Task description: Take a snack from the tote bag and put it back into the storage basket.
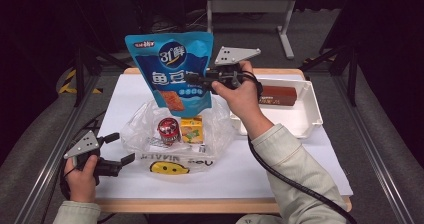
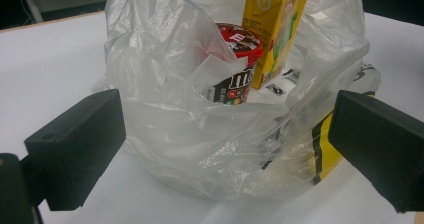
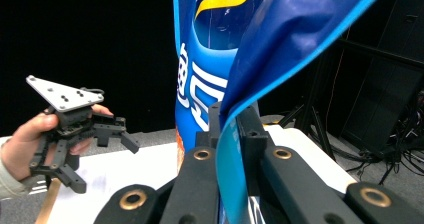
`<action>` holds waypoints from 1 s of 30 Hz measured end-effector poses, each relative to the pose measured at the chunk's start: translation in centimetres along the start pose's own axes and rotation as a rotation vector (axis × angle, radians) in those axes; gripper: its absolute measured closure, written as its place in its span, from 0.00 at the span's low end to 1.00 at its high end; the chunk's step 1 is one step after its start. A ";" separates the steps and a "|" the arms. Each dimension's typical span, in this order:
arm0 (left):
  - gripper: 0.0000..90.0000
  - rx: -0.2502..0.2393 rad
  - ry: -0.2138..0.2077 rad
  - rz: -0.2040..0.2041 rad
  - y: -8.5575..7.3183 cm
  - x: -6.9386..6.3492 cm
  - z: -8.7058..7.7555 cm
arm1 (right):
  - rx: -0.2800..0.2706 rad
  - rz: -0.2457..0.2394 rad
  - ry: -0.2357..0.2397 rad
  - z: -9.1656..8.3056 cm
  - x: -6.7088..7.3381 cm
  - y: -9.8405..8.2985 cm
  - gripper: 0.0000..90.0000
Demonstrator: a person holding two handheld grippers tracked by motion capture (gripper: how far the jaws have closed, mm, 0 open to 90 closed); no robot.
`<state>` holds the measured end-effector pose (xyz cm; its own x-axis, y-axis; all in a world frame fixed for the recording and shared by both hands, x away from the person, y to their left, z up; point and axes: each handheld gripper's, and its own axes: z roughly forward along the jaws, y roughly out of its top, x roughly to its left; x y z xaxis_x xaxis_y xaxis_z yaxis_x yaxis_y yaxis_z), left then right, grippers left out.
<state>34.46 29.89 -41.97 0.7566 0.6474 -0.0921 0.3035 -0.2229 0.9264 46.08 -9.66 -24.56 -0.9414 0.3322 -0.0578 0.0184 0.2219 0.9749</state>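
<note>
From above, a clear plastic bag (image 1: 175, 134) sits open on the white table (image 1: 280, 164), with a red-lidded cup (image 1: 168, 130) and a yellow carton (image 1: 192, 129) standing side by side inside it. To its right a white tray (image 1: 305, 116) holds a brown bar (image 1: 277, 95). The right gripper (image 1: 192, 78) is raised over the bag, its jaws clamped on the right edge of a blue pouch (image 1: 172, 69), which hangs upright above the bag's mouth, clear of the cup and carton. The left gripper (image 1: 122, 148) rests at the bag's left side, jaws spread wide and holding nothing.

In the left gripper view, the bag (image 2: 200, 134) lies between the two parted jaws; neither pad presses on it. The cup (image 2: 235, 64) and carton (image 2: 272, 29) stand upright within.

In the right gripper view, the jaws are pinched tight on the pouch's (image 3: 210, 84) folded edge. Farther off, the left gripper (image 3: 102, 156) shows in a hand (image 3: 22, 146), jaws apart.
</note>
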 end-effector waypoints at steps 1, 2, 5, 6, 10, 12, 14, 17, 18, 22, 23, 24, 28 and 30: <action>0.03 0.002 0.001 0.004 0.0 0.0 0.0 | -0.001 0.000 0.000 -0.4 0.0 0.0 0.98; 0.03 0.001 0.000 0.006 0.0 0.1 0.1 | -0.002 0.000 -0.002 -0.6 0.0 0.1 0.98; 0.03 0.003 -0.001 0.005 0.0 0.1 0.2 | -0.004 0.002 -0.005 -1.5 -0.2 0.2 0.98; 0.03 0.003 -0.001 0.006 0.1 0.1 0.2 | -0.006 0.004 -0.005 -1.8 -0.2 0.2 0.98; 0.03 0.007 -0.003 0.006 0.1 0.1 0.3 | -0.015 0.008 -0.010 -3.1 -0.4 0.4 0.98; 0.03 0.009 -0.003 0.005 0.1 0.1 0.3 | -0.019 0.009 -0.012 -3.7 -0.5 0.4 0.98; 0.03 0.008 -0.003 0.000 0.1 0.1 0.4 | -0.019 0.011 -0.017 -4.6 -0.7 0.5 0.98; 0.03 0.008 -0.002 0.000 0.1 0.1 0.4 | -0.018 0.013 -0.022 -5.2 -0.8 0.5 0.98; 0.03 0.008 -0.002 0.000 0.1 0.1 0.4 | -0.018 0.015 -0.026 -5.6 -0.8 0.5 0.98; 0.03 0.010 -0.001 0.003 0.2 0.1 0.4 | -0.017 0.014 -0.037 -6.8 -1.0 0.5 0.98; 0.03 0.007 -0.001 -0.001 0.2 0.0 0.4 | -0.017 0.014 -0.038 -7.1 -1.1 0.5 0.98; 0.03 0.007 -0.001 -0.001 0.2 0.0 0.4 | -0.017 0.014 -0.038 -7.1 -1.1 0.5 0.98; 0.03 0.009 0.000 0.003 0.2 0.1 0.4 | -0.012 0.011 -0.052 -8.1 -1.3 0.3 0.98; 0.03 0.009 0.002 0.003 0.2 0.1 0.4 | -0.008 0.013 -0.061 -8.6 -1.5 0.2 0.98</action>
<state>34.77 29.63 -41.94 0.7567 0.6477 -0.0885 0.3062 -0.2316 0.9234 44.59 -18.06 -22.46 -0.9190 0.3901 -0.0576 0.0277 0.2097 0.9774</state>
